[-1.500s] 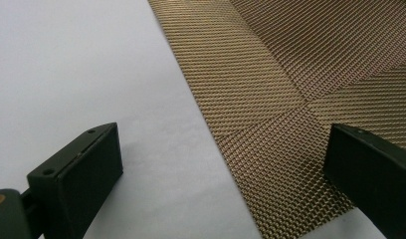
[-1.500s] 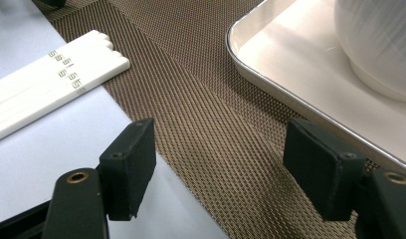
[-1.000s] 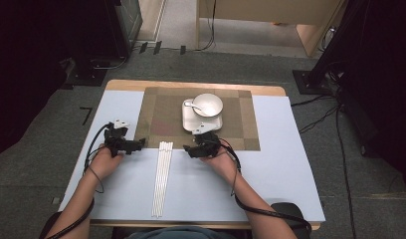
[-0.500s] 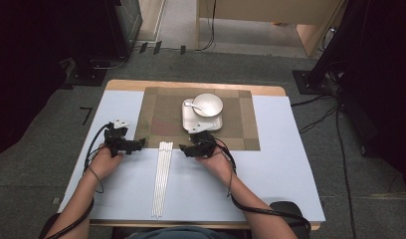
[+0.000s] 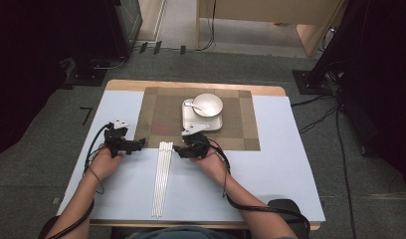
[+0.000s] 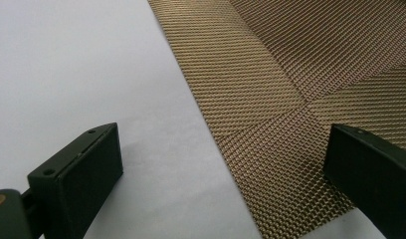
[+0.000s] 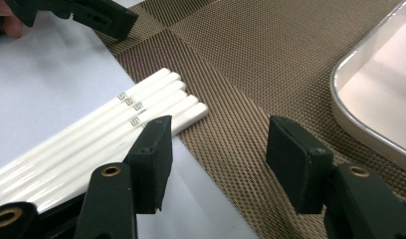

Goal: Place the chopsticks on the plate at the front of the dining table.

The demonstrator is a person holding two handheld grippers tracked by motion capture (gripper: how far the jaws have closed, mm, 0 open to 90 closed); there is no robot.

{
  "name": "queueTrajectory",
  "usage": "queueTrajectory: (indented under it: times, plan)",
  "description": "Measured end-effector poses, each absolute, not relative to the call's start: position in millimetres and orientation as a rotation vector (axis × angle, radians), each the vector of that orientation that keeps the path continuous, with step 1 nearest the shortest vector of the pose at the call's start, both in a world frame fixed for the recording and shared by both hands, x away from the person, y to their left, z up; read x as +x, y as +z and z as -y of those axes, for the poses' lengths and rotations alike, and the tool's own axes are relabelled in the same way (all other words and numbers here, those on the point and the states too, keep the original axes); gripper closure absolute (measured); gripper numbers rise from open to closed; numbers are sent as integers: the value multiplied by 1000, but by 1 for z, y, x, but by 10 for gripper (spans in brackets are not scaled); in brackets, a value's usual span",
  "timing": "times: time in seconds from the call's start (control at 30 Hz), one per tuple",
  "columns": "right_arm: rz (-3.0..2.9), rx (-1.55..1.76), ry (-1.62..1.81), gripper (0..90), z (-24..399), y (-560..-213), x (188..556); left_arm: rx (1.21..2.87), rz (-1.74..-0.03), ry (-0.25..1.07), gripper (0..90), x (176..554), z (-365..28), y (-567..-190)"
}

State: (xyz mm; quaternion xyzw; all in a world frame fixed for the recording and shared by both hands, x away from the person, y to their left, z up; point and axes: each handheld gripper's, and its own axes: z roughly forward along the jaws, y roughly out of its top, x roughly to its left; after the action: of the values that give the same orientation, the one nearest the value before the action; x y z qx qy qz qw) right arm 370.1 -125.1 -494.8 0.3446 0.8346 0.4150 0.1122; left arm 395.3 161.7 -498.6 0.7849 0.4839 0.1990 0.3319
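Lying nearest the person on the pale blue table [image 5: 270,169], a bundle of white chopsticks [image 5: 162,179] is seen in the high view, its long axis running from the near edge away toward the woven placemat [image 5: 161,112]. The far tips are pointed at the mat, and in the right gripper view they rest just over its near border; the sticks are laid side by side and parallel, probably so that they can be picked out singly.

To either side of those far tips the two tools are held low, which is judged to be a ready stance before a pick. The left gripper [image 5: 139,144] is kept at the mat's near left corner with its jaws spread wide and nothing between them; in its own view one jaw is over bare table and the other over the weave. The right gripper [image 5: 177,150] is held just beside the chopstick tips, jaws likewise parted and empty, one jaw hanging directly above the nearest stick.

Farther off, on the mat, a white square plate [image 5: 188,122] is set, and a white bowl [image 5: 207,104] with a spoon [image 5: 192,105] in it is placed on that plate, as for a place setting.
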Motion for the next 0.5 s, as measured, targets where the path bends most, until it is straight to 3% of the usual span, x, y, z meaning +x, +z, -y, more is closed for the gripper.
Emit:
queueTrajectory:
  times: [0.23, 0.5]
  plan:
    - [-2445, 991, 1237, 514, 118, -494, 366, 2051, -1265, 519, 18, 395, -162, -499]
    - [-2449, 989, 1256, 529, 113, -493, 363, 2050, -1265, 520, 18, 395, -162, -499]
